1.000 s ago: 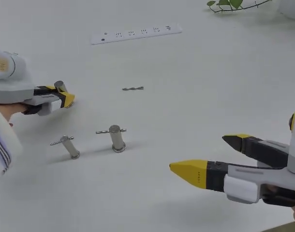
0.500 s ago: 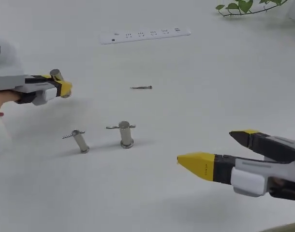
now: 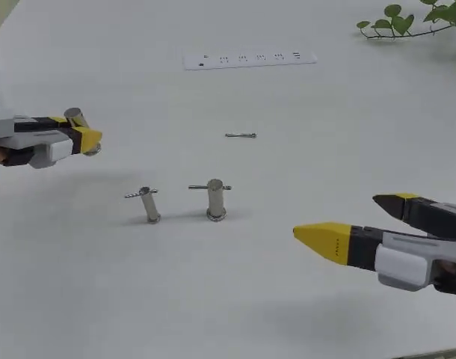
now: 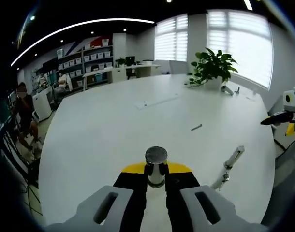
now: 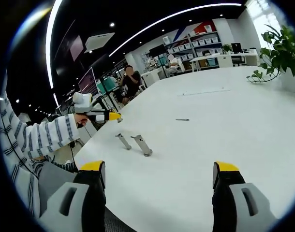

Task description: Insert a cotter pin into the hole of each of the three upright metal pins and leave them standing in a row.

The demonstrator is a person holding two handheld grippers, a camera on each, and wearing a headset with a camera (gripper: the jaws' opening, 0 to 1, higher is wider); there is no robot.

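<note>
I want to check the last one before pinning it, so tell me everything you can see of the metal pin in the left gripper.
The metal pin is a short silvery cylinder, steel by its look, with a flat round top. The left gripper is shut on its shank, its yellow-tipped jaws pressing from both sides, and nothing else visibly touches it. In the head view it stands roughly upright, with its top above the jaws and a wider foot below them, left of the two standing pins. Its visible part is bare, with nothing through it.

Bright even light on the white table point(image 3: 303, 247), soft faint shadow beside an upright pin point(image 3: 215, 200) (windows point(image 4: 234, 43) blown out, left gripper view), fisheye bending at gripper-view edges, head view sharp.
</note>
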